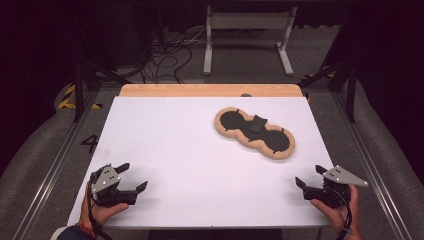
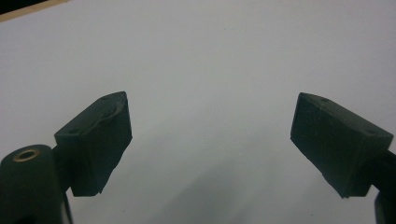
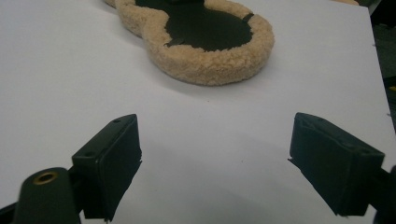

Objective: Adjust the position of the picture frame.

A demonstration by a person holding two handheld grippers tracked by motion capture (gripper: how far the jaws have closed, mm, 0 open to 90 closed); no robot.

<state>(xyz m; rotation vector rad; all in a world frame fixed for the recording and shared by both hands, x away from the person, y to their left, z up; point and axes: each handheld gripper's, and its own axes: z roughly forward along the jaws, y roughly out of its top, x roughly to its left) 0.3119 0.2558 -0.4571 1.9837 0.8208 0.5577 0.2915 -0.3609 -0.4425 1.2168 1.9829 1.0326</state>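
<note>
Both grippers, left gripper (image 1: 131, 178) and right gripper (image 1: 309, 176), rest with fingers spread empty, well short of the fleece earmuffs (image 1: 254, 132); reaching likely comes next.

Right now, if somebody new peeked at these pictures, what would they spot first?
First, the fuzzy tan thing with black insides, shaped like joined circles, lying toward the far right of the white table. Then the two grippers at the near edge: the left gripper at the left corner and the right gripper at the right, both with jaws wide open and nothing between them.
</note>
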